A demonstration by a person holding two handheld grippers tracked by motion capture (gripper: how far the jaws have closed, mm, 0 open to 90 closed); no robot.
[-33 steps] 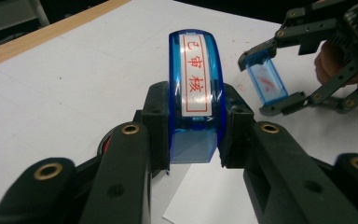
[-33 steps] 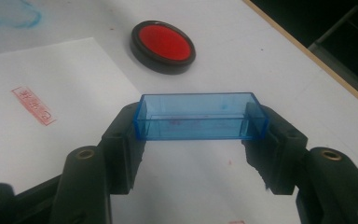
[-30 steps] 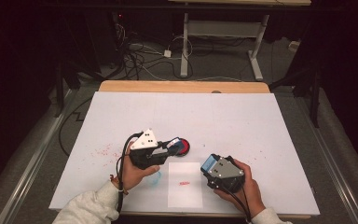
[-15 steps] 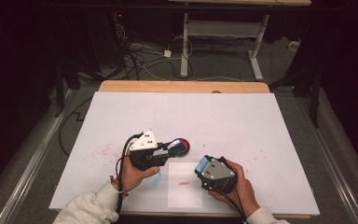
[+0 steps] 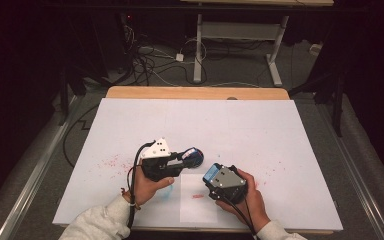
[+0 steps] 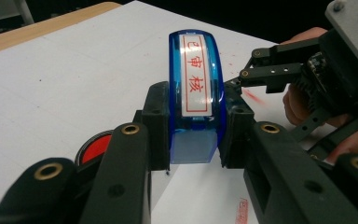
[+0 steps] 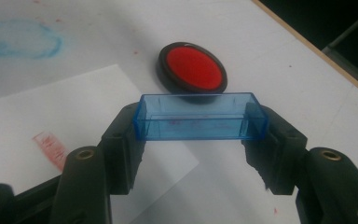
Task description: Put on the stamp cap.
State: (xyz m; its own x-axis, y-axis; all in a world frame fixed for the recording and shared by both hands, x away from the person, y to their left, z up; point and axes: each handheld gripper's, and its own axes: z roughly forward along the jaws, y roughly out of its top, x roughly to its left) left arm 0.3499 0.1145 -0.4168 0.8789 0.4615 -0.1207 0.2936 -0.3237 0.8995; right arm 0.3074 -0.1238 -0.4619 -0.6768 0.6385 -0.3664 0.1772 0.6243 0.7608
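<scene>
The left gripper (image 5: 182, 161), at lower centre of the high view, has its jaws clamped on a blue translucent plastic rubber stamp with a red-lettered label (image 6: 196, 95). The right gripper (image 5: 215, 176), jaws clamped on the stamp's clear blue rectangular cap (image 7: 200, 116), has swung leftwards since a second ago, closing on the stamp above the white paper sheet (image 5: 197, 207) with its red imprint (image 7: 50, 143). Recapping looks imminent; the round red ink pad (image 7: 192, 67) sits just beyond on the white bench (image 5: 260, 130).
</scene>
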